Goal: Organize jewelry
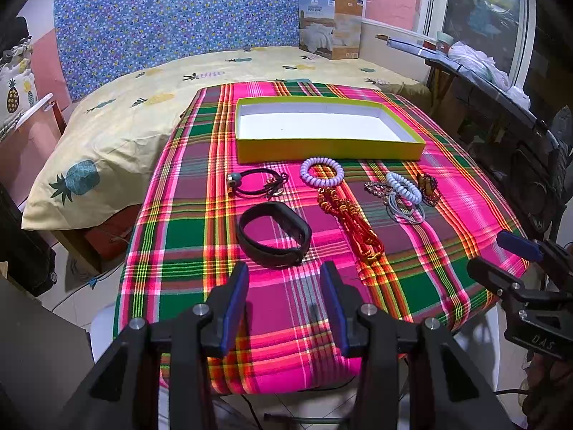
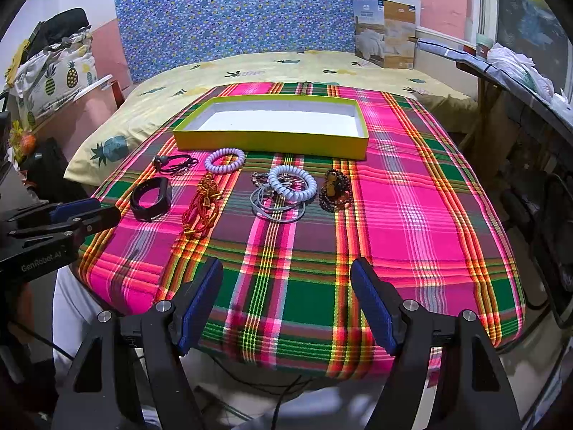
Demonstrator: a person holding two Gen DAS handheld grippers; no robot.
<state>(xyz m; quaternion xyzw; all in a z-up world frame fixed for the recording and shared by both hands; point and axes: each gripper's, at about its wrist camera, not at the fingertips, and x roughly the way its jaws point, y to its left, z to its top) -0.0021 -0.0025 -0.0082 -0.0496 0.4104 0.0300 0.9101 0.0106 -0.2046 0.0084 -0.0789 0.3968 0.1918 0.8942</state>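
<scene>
Left gripper (image 1: 284, 308): jaws parted, nothing between them, hovering over the near edge of the desk, which is covered by a plaid cloth (image 1: 279, 322). Right gripper (image 2: 286, 308): jaws spread wider, also empty, over the same near edge. Just ahead of the left jaws lies a black band (image 1: 274, 234). To its right, a red-orange necklace (image 1: 349, 224). Beyond the band, a black hair tie (image 1: 256, 182) and a lilac coil (image 1: 321, 172). Further right, a white coil (image 2: 293, 182) sits on grey ties (image 2: 275, 208), with a brown bead bracelet (image 2: 335, 188) just beside. Behind all pieces, a yellow tray (image 1: 329, 148), white inside, holds nothing. A bed (image 1: 118, 114) stands beyond the desk.
</scene>
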